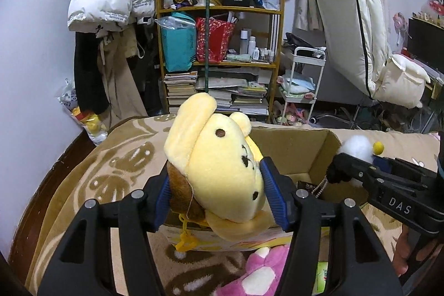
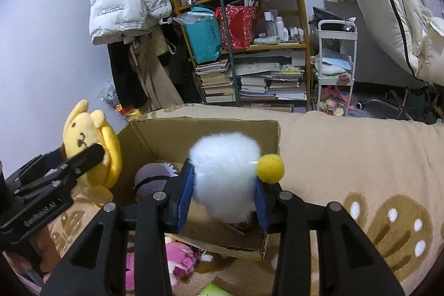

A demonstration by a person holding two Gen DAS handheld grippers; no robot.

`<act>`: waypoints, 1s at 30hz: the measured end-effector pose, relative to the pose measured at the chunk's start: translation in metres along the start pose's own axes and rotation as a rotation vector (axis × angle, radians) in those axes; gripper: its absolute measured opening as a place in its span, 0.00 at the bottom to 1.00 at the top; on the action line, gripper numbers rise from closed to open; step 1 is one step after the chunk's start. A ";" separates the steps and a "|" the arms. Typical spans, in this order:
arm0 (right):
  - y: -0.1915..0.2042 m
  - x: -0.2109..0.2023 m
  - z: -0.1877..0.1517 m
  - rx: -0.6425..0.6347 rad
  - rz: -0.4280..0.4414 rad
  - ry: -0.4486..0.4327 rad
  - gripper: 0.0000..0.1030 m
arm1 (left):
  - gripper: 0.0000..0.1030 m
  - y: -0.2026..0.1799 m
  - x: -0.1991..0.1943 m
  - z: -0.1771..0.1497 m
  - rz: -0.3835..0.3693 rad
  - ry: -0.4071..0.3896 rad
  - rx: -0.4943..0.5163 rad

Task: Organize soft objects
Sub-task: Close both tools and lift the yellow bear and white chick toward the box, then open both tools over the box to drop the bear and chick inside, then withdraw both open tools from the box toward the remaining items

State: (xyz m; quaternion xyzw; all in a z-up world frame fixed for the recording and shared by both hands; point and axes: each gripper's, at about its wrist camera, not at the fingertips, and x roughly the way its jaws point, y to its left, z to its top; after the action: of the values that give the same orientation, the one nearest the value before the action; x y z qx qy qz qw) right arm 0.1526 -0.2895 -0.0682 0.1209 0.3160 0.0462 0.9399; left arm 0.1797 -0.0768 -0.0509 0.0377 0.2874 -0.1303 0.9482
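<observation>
Cluttered bedroom: a wooden bookshelf (image 1: pixel 219 52) stands against the far wall, and a tan patterned blanket (image 2: pixel 360 157) covers the bed in front. On the blanket sits an open cardboard box (image 2: pixel 211 135), with a grey plush ball (image 2: pixel 151 179) inside it and a pink plush toy (image 1: pixel 260 268) lying at its near edge. Above the box, the left gripper (image 1: pixel 219 193) has its jaws pressed against a yellow plush dog (image 1: pixel 222 165). Beside it, the right gripper (image 2: pixel 224 199) has its jaws clamped narrowly on a white fluffy toy (image 2: pixel 224 171) that carries a yellow pompom (image 2: pixel 270 168).
</observation>
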 end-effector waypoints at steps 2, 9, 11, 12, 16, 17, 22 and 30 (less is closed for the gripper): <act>0.001 -0.001 0.001 0.000 0.003 -0.010 0.41 | 0.58 -0.002 0.002 0.000 -0.002 0.000 0.012; -0.004 -0.003 -0.001 0.027 0.001 -0.023 0.57 | 0.67 -0.011 0.007 -0.002 -0.002 0.009 0.035; -0.007 -0.003 -0.001 0.042 0.008 -0.023 0.57 | 0.67 -0.014 0.009 -0.003 0.010 0.010 0.056; -0.007 -0.003 -0.001 0.046 0.008 -0.021 0.57 | 0.67 -0.016 0.009 -0.004 0.015 0.013 0.064; -0.009 -0.005 0.000 0.059 0.010 -0.025 0.67 | 0.71 -0.019 0.007 -0.006 0.024 0.023 0.082; -0.010 -0.006 0.000 0.064 0.009 -0.030 0.70 | 0.76 -0.020 0.007 -0.005 0.029 0.022 0.086; -0.012 -0.012 0.001 0.082 0.007 -0.036 0.91 | 0.80 -0.019 -0.005 -0.006 0.043 0.002 0.080; -0.022 -0.039 0.002 0.139 0.001 -0.067 1.00 | 0.80 -0.014 -0.026 -0.006 0.081 0.007 0.053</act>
State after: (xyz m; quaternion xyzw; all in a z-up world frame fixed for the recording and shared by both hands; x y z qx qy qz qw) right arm 0.1232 -0.3172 -0.0493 0.1875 0.2868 0.0204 0.9393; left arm 0.1522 -0.0838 -0.0414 0.0750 0.2853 -0.0992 0.9503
